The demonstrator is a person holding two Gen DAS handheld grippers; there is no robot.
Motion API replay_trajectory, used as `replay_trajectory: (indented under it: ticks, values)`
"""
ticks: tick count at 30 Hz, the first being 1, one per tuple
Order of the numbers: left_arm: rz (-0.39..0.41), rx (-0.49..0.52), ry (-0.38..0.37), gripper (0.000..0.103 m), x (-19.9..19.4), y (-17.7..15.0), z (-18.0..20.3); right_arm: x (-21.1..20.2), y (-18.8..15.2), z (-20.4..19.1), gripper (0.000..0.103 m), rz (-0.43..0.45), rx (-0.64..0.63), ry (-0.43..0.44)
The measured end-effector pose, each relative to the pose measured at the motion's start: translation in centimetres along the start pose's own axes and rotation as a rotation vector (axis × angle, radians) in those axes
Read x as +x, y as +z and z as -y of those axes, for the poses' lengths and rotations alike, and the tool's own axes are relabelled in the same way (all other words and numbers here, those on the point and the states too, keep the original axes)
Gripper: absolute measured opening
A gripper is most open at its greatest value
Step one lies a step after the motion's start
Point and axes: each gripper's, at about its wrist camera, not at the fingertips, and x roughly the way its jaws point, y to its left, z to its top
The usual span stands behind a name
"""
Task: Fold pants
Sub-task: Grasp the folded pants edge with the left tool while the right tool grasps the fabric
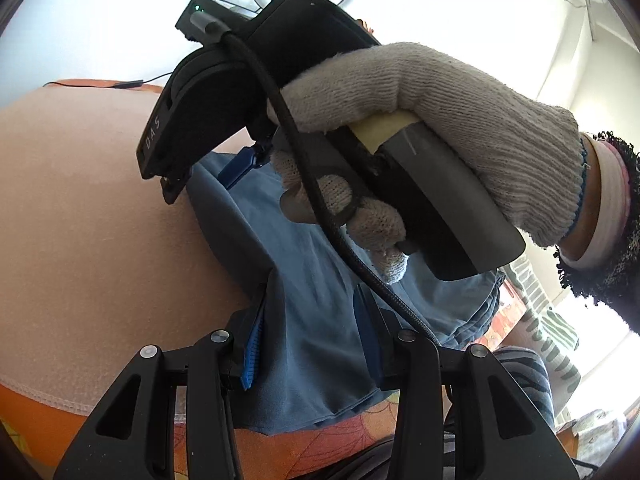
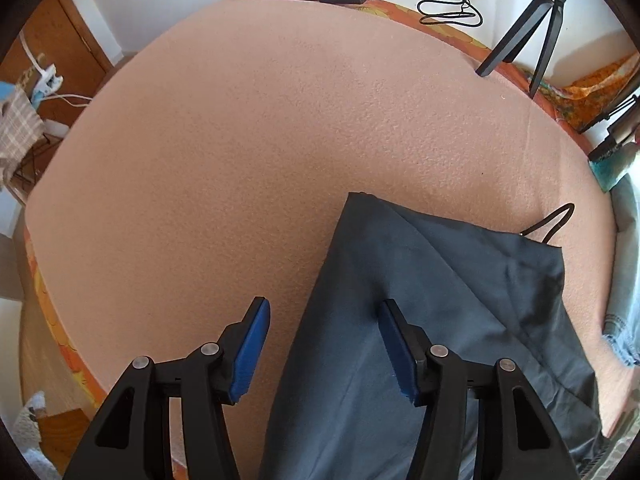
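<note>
Left tongs (image 1: 308, 336) clench a bunched fold of the blue pants (image 1: 320, 264), cloth pinched between both blue pads (image 1: 253, 354) and draped forward over the peach blanket (image 1: 88, 200). Right tongs (image 2: 324, 344) point down at the pants edge, jaws apart, one pad over bare blanket, the other over cloth; nothing gripped. The gloved hand (image 1: 432, 120) holds the right tool, whose cable (image 1: 320, 208) hangs across the fabric.

Pants lie at the near side of the blanket, partly doubled, on an orange bedsheet (image 2: 440, 20).

Risks, as I judge: the right tongs may catch one layer only, so the fold skews; the cable could snag the cloth; the left pinch may slip.

Writing: "DAS" on the right tool's casing (image 1: 154, 132).
</note>
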Motion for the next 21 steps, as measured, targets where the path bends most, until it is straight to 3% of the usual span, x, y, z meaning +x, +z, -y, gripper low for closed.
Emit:
replay_trajectory:
  ticks: [1,4,7,11,13,15,16,21]
  values:
    - [-0.001,0.005,0.004,0.038,0.2,0.1,0.3,0.3,0.0,0.2,0.044,-0.01,0.001,-0.002]
    - [-0.001,0.027,0.027,0.038,-0.1,0.2,0.8,0.6,-0.3,1.2,0.028,-0.007,0.017,0.013]
    - [0.013,0.012,0.077,0.052,-1.0,-0.2,0.4,0.1,-0.7,2.5,0.008,0.007,0.045,0.062]
    - [-0.022,-0.063,0.057,0.052,-0.8,-0.5,-2.0,-1.1,-1.5,3.7,0.001,0.059,0.078,0.102]
    - [-0.038,-0.085,0.028,0.049,-0.6,-0.7,-2.5,-1.9,-1.9,4.5,0.001,0.087,0.099,0.125]
    - [-0.047,-0.101,-0.004,0.031,-0.3,-0.8,-2.7,-2.6,-2.3,5.2,0.0,0.11,0.118,0.152]
    - [-0.049,-0.103,-0.012,0.015,-0.2,-0.8,-2.7,-2.9,-2.6,5.7,0.0,0.121,0.128,0.164]
    - [-0.016,-0.049,-0.051,0.009,-0.7,0.4,-0.8,-4.7,-3.1,6.6,0.0,0.181,0.171,0.215]
